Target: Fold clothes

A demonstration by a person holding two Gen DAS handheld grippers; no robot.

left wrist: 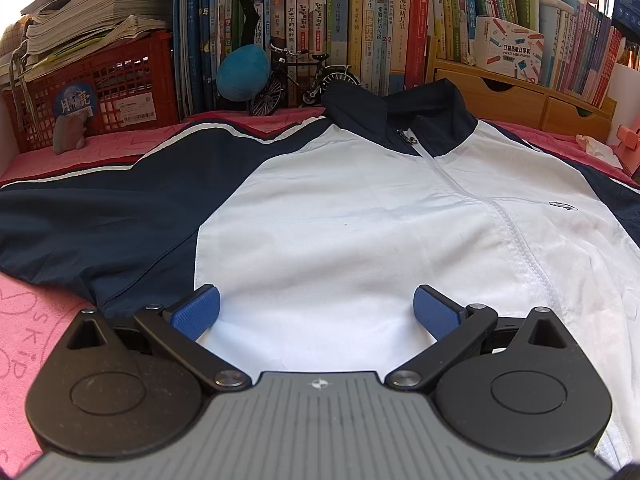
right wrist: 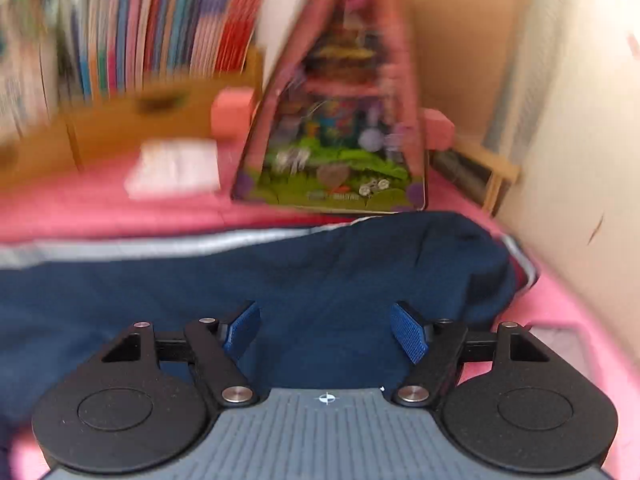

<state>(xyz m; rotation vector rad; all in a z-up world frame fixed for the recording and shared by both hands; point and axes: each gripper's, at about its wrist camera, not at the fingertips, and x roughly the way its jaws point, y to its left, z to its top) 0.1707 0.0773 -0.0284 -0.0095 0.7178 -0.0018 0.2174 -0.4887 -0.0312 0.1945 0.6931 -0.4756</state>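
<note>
Left tongs spread wide, blue pads well apart, gripping nothing. Hovering over the white front panel near the hem of one jacket, whether touching the cloth cannot be told. Jacket spread flat, front up, on a counter covered by a pink cloth: white chest, navy sleeves with a white stripe, navy collar toward the back, zip closed down the middle, a small emblem on the chest.

Right tongs also parted, somewhat less wide, nothing between the blue pads. Poised above the navy sleeve, its cuff end bunched at the right near the counter's edge. Contact with the fabric cannot be told. Right view heavily smeared.

Counted: one jacket, two tongs, two pads on each. Behind the jacket in the left view: one red plastic crate with loose papers stacked on top, one blue plush ball, one small model bicycle, one wooden drawer unit with a white box on it, and a long row of upright books, too many to number. In the right view: one colourful picture box standing just beyond the sleeve, one white paper lying on the pink cloth, blurred book spines at upper left, a pale wall at right.
</note>
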